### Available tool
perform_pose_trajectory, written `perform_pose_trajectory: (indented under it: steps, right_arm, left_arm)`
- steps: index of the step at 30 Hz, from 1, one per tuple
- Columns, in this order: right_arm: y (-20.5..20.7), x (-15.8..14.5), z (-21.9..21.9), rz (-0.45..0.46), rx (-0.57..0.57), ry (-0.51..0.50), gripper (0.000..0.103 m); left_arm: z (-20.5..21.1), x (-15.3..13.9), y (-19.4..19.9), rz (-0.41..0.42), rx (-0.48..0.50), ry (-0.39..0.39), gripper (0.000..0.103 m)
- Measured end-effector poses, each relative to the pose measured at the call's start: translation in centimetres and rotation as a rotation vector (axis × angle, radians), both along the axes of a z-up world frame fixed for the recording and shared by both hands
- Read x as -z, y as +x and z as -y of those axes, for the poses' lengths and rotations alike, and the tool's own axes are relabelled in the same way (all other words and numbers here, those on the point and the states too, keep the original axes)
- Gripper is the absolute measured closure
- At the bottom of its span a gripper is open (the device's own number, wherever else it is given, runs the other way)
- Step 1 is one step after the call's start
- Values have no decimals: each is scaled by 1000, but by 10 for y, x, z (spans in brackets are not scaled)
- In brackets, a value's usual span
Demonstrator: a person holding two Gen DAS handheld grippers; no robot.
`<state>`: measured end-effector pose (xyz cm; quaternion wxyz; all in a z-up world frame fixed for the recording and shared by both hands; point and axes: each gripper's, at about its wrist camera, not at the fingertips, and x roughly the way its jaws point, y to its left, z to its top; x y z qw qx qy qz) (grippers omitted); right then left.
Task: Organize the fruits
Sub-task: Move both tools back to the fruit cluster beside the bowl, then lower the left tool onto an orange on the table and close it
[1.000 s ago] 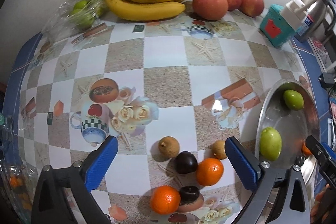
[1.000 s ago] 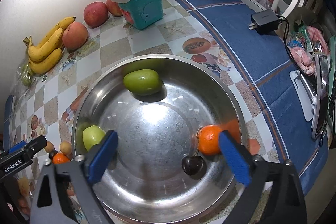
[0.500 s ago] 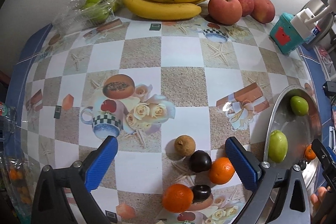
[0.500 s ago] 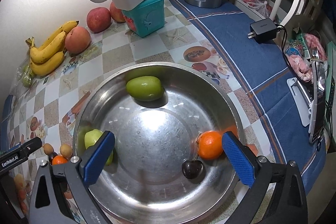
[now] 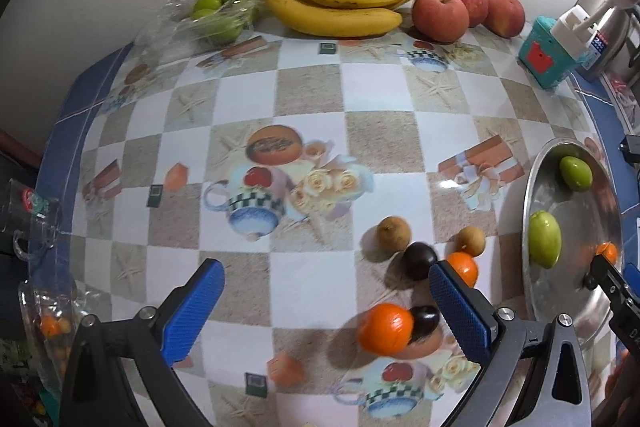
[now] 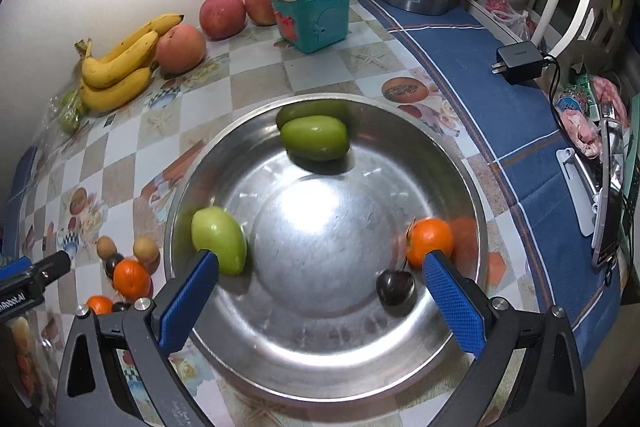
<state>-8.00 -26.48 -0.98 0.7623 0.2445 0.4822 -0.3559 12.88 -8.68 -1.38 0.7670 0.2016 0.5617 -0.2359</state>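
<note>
Steel bowl [image 6: 472,195] holds two green fruits, one orange and one dark fruit. Both my grippers [image 5: 326,307] [image 6: 320,291] gape, empty. Loose cluster [image 5: 424,267] on the tablecloth just left of the bowl: small, round, likely to roll; I'd pinch the near orange [image 5: 385,327] across its middle. Open room leftward.

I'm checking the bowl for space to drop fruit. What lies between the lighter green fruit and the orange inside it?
Bare metal of the bowl between green fruit and orange, in the right wrist view.

Orange [image 5: 464,269] half behind blue pad.
</note>
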Motion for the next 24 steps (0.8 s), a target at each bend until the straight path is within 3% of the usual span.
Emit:
perform_pose_trajectory:
  steps: [10,18,24]
  right_arm:
    - [5,0,-27,22,-43,22,1]
    - [22,7,-64,22,-133,59,1]
    - [34,8,-89,54,-179,106,1]
  left_arm:
    - [-46,-5,5,24,-87,25,0]
    - [-56,-6,-8,27,-86,40,0]
    - [-67,-2,-11,-27,-129,-15,0]
